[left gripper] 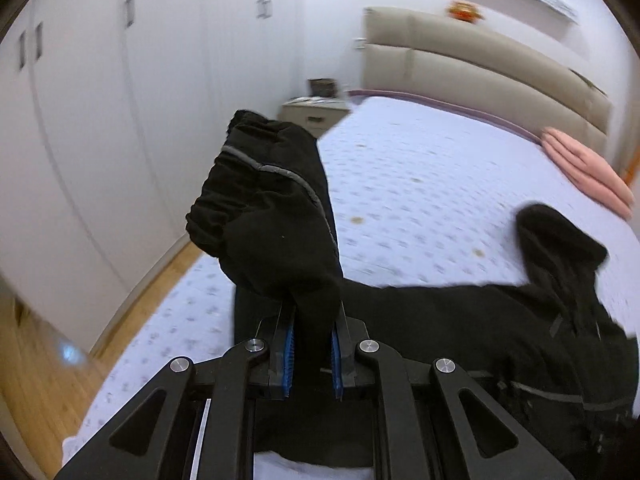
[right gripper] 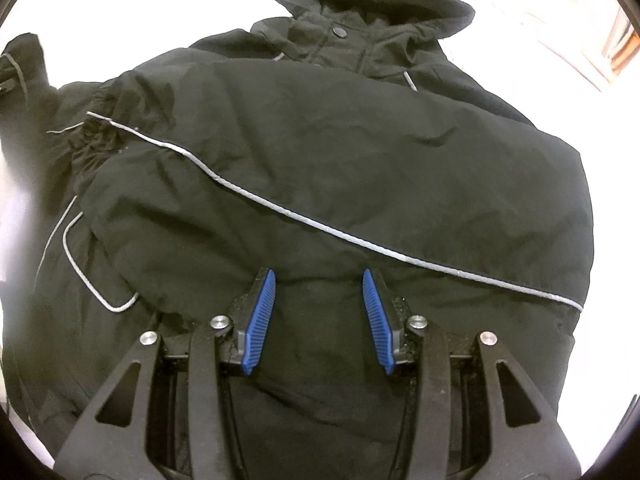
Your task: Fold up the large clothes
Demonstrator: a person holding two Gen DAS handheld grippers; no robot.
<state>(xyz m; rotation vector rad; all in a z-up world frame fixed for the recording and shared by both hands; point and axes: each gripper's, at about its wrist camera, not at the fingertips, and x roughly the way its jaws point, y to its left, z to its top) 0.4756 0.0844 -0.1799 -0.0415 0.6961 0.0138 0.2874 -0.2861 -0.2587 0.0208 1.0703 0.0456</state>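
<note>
- Bedroom: bed (left gripper: 420, 184) with a pale dotted sheet is filling the left wrist view; padded beige headboard (left gripper: 492, 68) is sitting at 1 o'clock, white wardrobe (left gripper: 92, 128) at 9 o'clock, wood floor (left gripper: 36, 364) at 8 o'clock.
- Nightstand (left gripper: 314, 114) is standing at 12 o'clock beside the bed's far corner; folded pink cloth (left gripper: 584, 168) is lying at 3 o'clock near the headboard.
- Black jacket (right gripper: 320, 168) is lying on the bed, spread across nearly the whole right wrist view; hood (right gripper: 372, 0) is pointing to 12 o'clock.
- One sleeve (right gripper: 280, 184) is lying folded across the jacket's chest, grey piping running from 9 o'clock down to 4 o'clock.
- Left gripper (left gripper: 314, 320) is clamping black fabric: its blue pads (left gripper: 290, 354) are pressing together on a fold of the other sleeve (left gripper: 268, 208).
- That sleeve is standing raised above the bed, cuff end bunching toward 11 o'clock; the left view is blurring.
- The jacket body is trailing from the left gripper toward 4 o'clock, and a dark hump of it is rising at 3 o'clock.
- Right gripper (right gripper: 319, 276) is pointing down at the jacket, jaws apart with nothing between them; pads (right gripper: 260, 320) are showing full blue faces.
- Right fingertips are sitting close over the folded sleeve's lower edge; contact cannot be told.
</note>
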